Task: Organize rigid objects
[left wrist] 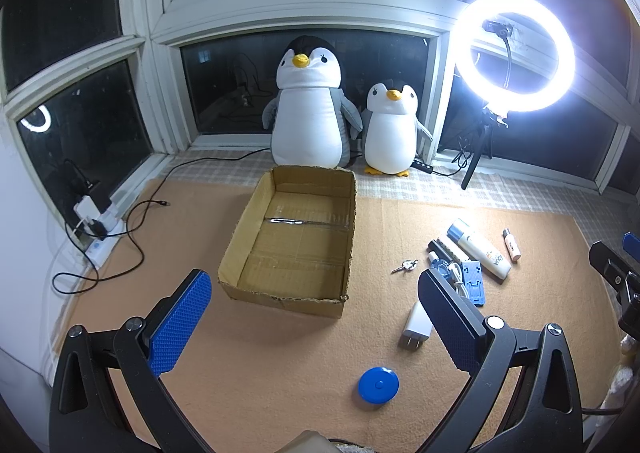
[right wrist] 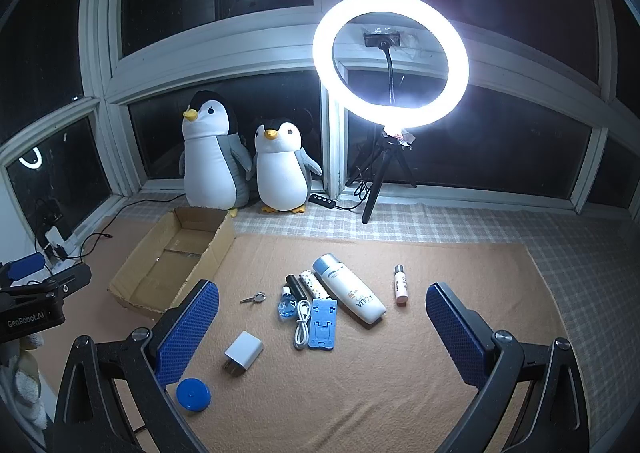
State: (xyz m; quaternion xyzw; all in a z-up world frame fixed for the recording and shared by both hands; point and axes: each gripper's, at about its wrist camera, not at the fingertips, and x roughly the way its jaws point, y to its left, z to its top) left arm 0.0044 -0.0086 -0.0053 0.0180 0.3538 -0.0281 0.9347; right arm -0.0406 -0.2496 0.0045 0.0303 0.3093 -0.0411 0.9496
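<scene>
An open, empty cardboard box sits on the orange mat. To its right lie a white bottle, a small pink tube, a blue phone stand, a white cable, a small blue bottle, keys, a white charger and a blue round disc. My left gripper is open and empty, in front of the box. My right gripper is open and empty, above the items.
Two plush penguins stand behind the box by the window. A lit ring light on a tripod stands at the back right. A power strip with cables lies at the left edge.
</scene>
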